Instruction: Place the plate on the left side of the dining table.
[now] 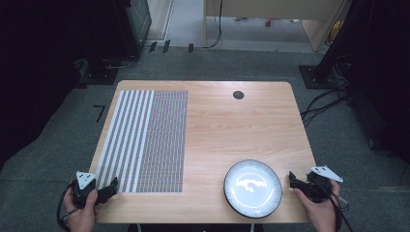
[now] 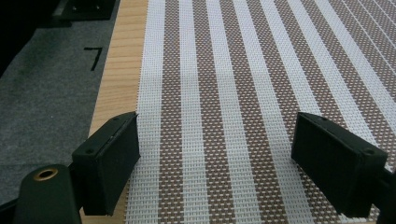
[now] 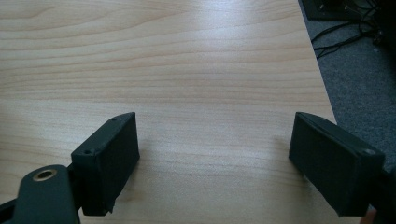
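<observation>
I see left gripper (image 1: 112, 185) released, lower left of frame, hand low over striped placemat's (image 1: 145, 140) near corner | right gripper (image 1: 292, 179) released, lower right, just beside plate (image 1: 252, 188) | both hands level, jaws empty.

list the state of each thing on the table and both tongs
striped placemat: flat, unrolled, on the table's left half
plate: upright, empty, near the front edge
left tongs: open, over the placemat's near edge, holding nothing
right tongs: open, over bare table, holding nothing
</observation>
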`<move>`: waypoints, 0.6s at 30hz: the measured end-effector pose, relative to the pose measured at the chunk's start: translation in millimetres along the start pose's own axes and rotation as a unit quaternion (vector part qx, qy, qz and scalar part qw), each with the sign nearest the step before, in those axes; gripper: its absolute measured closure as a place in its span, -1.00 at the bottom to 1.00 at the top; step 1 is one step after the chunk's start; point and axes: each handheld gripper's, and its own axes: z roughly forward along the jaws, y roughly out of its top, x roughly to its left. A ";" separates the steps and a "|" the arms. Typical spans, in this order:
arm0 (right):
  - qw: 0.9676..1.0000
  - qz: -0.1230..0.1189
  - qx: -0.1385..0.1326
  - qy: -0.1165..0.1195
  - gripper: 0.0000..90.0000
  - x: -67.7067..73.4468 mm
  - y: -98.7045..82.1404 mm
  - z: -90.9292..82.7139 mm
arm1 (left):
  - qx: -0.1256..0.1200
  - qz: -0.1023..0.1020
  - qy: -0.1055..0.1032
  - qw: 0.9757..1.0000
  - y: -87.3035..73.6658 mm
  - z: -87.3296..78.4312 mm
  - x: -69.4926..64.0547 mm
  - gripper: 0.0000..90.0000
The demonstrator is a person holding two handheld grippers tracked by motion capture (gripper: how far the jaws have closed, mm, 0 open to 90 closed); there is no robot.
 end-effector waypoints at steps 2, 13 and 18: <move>1.000 0.000 0.000 0.000 -0.66 0.0 0.0 0.0 | -0.001 -0.002 -0.001 1.000 0.0 0.0 0.3 -0.66; 1.000 0.019 0.003 -0.007 -0.59 -3.3 0.0 -3.2 | -0.007 -0.006 0.000 1.000 1.0 -2.4 -0.5 -0.66; 1.000 0.029 -0.001 -0.010 -0.56 -6.3 0.4 -8.1 | -0.009 -0.009 0.002 1.000 1.7 -3.5 -2.4 -0.66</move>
